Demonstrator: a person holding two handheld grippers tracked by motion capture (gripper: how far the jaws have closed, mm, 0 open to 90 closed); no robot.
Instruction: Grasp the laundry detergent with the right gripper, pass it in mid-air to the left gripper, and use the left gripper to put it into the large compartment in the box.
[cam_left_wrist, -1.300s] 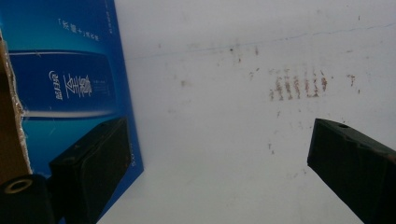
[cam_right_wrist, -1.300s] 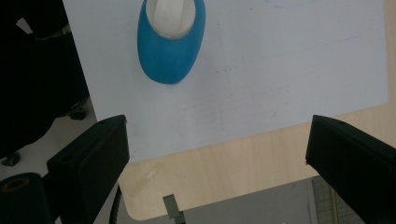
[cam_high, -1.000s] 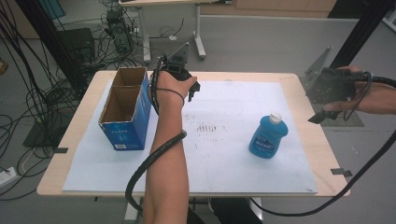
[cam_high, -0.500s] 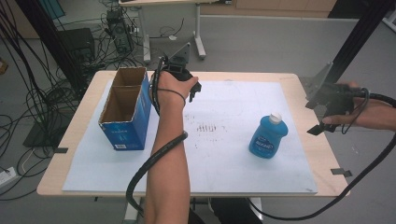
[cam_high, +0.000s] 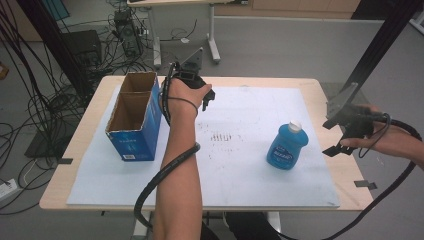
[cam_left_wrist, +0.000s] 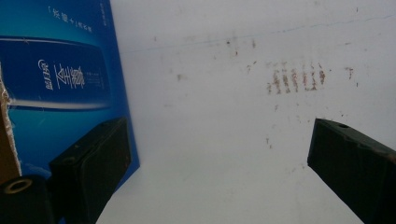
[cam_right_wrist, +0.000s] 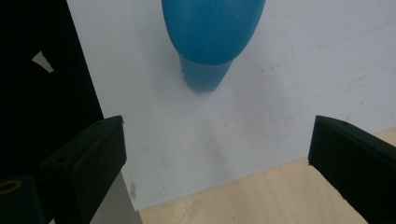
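Right gripper (cam_high: 345, 142), jaws spread wide and empty, is hovering at the table's right edge just beside the blue detergent bottle (cam_high: 287, 146) standing on the white mat (cam_high: 250, 175); likely heavy-ish, slick plastic, so pinching the flat mid-body looks safest.

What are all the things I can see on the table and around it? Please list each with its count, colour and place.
Bottle: one, blue with a white cap, right half of the sheet.
Box: one, blue outside and brown inside, open top, left side of the table.
Sheet: one, white with small brown marks, covering most of the table.
Table: one, light wood.
Cables: many, black, on the floor at left.
Left gripper: one, black, open, beside the box.
Right gripper: one, black, open, at the table's right edge, near the bottle.
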